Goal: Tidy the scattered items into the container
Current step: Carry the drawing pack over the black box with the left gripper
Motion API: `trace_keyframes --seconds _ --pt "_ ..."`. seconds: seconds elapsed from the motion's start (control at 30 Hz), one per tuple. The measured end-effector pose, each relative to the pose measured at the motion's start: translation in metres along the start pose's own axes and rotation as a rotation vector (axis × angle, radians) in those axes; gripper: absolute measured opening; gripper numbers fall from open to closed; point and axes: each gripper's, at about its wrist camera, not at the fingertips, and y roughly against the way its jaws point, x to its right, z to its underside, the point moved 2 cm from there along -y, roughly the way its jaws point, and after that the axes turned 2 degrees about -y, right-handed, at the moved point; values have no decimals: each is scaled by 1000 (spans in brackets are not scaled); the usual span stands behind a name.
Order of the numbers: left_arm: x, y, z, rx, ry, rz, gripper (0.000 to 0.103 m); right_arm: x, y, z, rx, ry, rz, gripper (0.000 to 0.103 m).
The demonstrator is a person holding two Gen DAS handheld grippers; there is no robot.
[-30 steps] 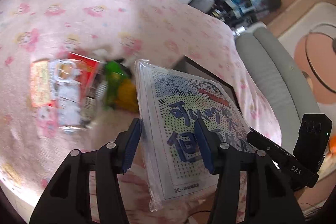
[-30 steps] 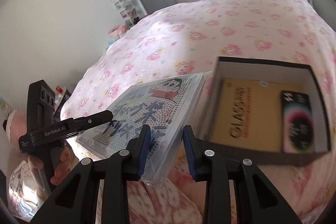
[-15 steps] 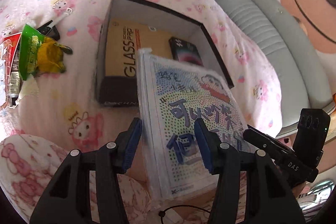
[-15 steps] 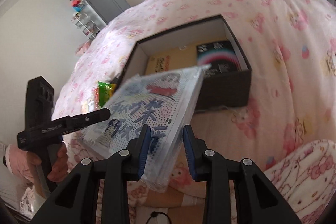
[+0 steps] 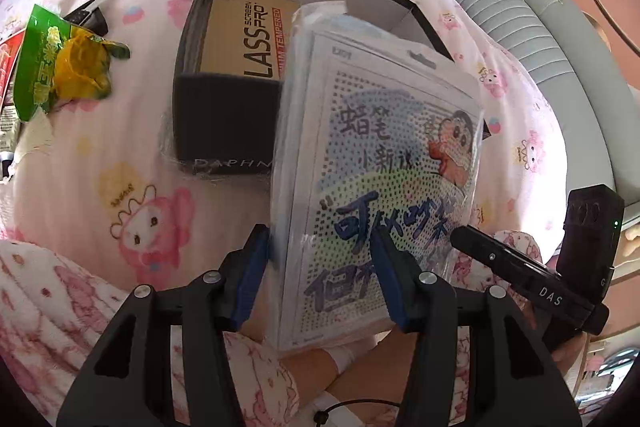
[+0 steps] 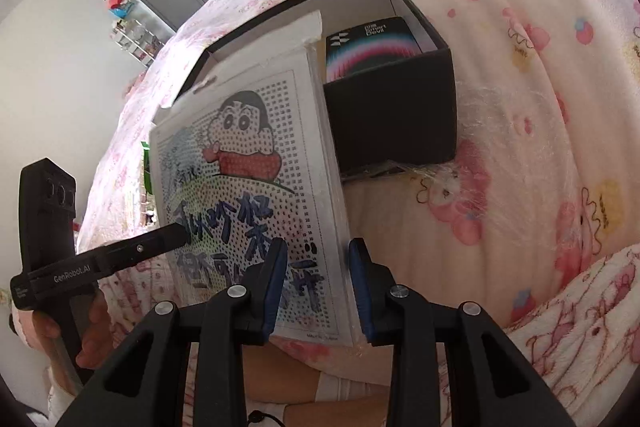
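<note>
Holding one packet (image 5: 384, 163), two grippers, seemingly.

A pink cartoon-print bedspread (image 5: 132, 163) carries a black box (image 5: 224, 115); green snack packet (image 5: 44, 67) beside it.

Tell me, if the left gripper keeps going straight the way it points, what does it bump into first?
Probably the black box. The left gripper carries the cartoon-printed packet toward it, so the packet's far edge would likely meet the box's near wall or slip inside first. Depth is hard to judge.

The tan pack (image 5: 240, 39) read "SCREEN PRO"; the black box (image 5: 224, 123), "DAPHN"; the dark card (image 6: 372, 45), "Smart Devil"; the gripper arms, "DAS" and "GenRobot.AI".
</note>
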Motion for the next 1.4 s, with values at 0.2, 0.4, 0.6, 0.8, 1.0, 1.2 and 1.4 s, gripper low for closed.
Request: trace_keyframes --seconds 0.2,0.4,0.6,0.8,1.0,1.2,1.4 --pt "-6 -16 3 -6 -5 -16 52 0 -15 2 -26 3 40 28" --pt "-5 -34 2 -46 -84 -71 55 8 -38 3 -59 -12 62 28" --pt "-7 -33 6 -12 -102 -64 57 -4 -41 5 -65 55 127 29" --pt "-16 -27 14 45 -61 -69 58 -8 -45 4 -47 71 108 31" --pt "-24 -29 13 48 -46 -52 65 -7 -49 2 -69 62 60 36" --pt "-30 -29 14 52 -34 -36 65 -10 -45 5 -34 57 52 41" --pt "-28 -24 15 61 -64 -54 65 -16 -45 11 -24 81 68 44"
